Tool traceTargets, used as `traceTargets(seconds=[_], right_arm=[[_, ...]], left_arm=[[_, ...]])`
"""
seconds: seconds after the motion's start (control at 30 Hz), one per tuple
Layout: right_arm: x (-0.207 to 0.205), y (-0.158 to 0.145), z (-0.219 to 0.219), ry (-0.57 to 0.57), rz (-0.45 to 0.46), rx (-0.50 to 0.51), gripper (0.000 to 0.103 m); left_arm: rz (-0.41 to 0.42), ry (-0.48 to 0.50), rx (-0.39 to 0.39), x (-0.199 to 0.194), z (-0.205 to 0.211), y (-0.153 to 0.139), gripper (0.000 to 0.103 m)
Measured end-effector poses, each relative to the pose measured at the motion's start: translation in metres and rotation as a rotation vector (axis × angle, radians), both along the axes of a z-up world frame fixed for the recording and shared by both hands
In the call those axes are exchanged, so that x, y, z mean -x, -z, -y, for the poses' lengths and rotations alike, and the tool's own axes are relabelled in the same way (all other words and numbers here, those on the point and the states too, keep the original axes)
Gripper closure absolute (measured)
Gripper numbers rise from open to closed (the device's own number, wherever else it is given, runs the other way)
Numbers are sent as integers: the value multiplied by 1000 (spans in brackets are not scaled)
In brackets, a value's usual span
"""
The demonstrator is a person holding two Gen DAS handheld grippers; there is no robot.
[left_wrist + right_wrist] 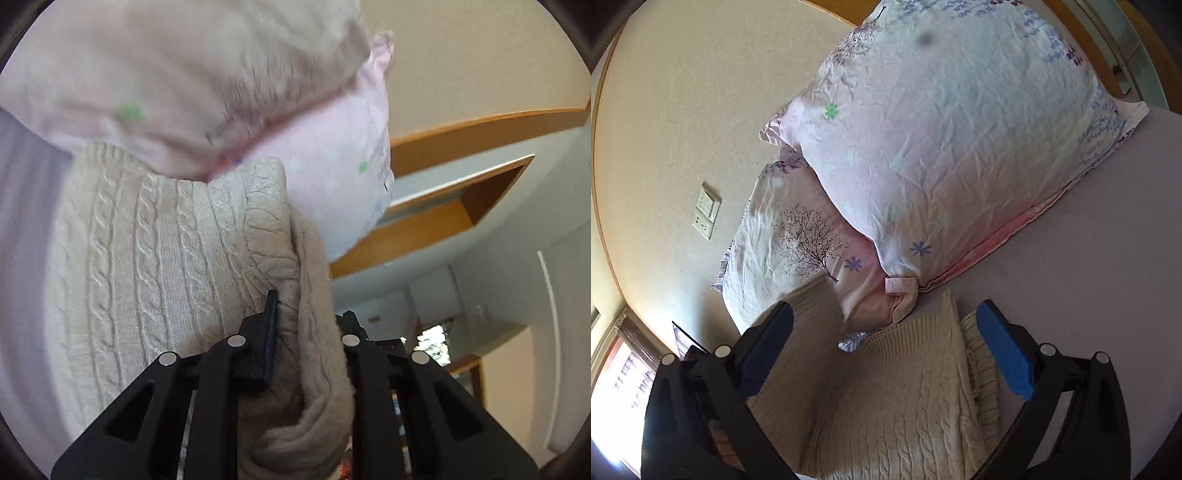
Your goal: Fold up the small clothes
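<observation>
A cream cable-knit sweater lies on the pale bed sheet, up against the pillows. My left gripper is shut on a bunched fold of the sweater, which hangs down between the jaws. In the right wrist view the sweater lies folded flat below my right gripper, which is open with its blue pads wide apart and holds nothing.
Two pink floral pillows are stacked at the head of the bed, touching the sweater's far edge. A beige wall with a switch and socket plate is behind them. Wooden trim and a doorway show in the left wrist view.
</observation>
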State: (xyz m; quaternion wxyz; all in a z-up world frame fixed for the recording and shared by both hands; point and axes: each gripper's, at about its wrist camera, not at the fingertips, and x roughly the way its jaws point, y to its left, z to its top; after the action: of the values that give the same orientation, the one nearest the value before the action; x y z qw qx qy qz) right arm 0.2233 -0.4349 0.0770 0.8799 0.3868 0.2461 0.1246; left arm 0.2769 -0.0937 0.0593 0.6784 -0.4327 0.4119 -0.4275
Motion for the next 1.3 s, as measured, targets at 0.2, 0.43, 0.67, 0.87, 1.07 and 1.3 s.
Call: traceTargets(seconds=[0.2,0.43,0.67,0.87,1.07,1.3], right_arm=[[-3,10,14,-123,-141,13,4],[-38,48,-4,-313,-383,34,4],[-41,68,-14,-327,-428,43,12],[-34,67,-27,-358,-380,-12,63],[-42,53,-86,-523,-307,0,66],[-28,30,-94,-285,-253,195,36]], left_arm=[[-139,218,65,-13,81,31,75],[118,-151,-442,14,-34,-11,15],[-9,-49,-612,8,-29,50,15],[13,-15,-499,13,-20,58,45],[192,-47,-586,46,-78,12,64],[258,-218,-838,60,-114,5,43]])
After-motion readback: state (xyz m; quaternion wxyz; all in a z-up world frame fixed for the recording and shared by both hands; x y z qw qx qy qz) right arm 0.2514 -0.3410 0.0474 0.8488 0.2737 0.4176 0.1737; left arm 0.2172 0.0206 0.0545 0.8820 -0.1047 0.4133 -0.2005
